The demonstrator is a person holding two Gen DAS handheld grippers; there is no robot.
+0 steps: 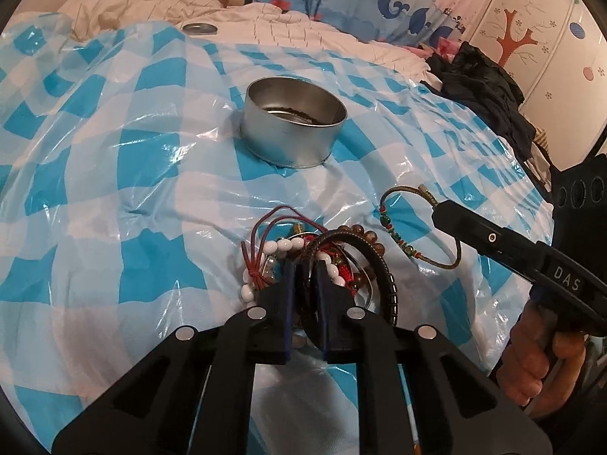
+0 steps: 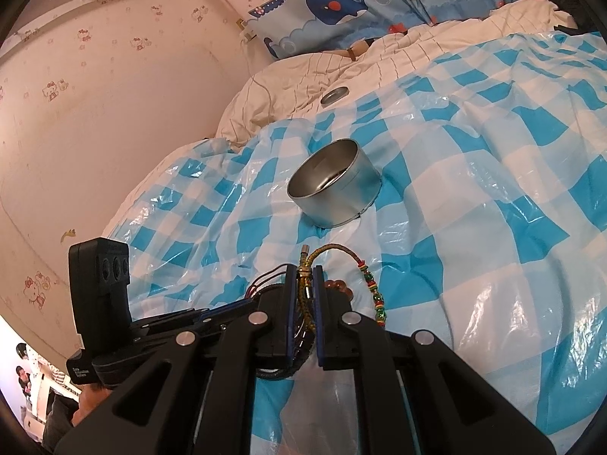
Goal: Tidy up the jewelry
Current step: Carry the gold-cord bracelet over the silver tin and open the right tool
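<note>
A heap of bracelets (image 1: 356, 235) lies on the blue-and-white checked plastic sheet (image 1: 114, 189): white beads (image 1: 292, 243), brown beads, red cord and a black segmented band (image 1: 389, 284). My left gripper (image 1: 305, 271) is down in the heap, shut on a dark braided bracelet (image 1: 316, 247). My right gripper (image 2: 304, 276) is shut on an olive cord bracelet with green and red beads (image 2: 373, 295), whose loop hangs to the right. In the left wrist view the right gripper (image 1: 436, 208) holds that cord bracelet (image 1: 387, 223) just right of the heap. An open round tin (image 1: 294, 121) (image 2: 334, 182) stands beyond.
The tin's lid (image 1: 199, 28) (image 2: 334, 94) lies on the white quilt (image 1: 303, 26) at the far edge of the sheet. Dark clothing (image 1: 481, 87) is piled at the right. A hand (image 1: 542, 364) grips the right tool's handle. A whale-print pillow (image 2: 341, 3) leans against the wall.
</note>
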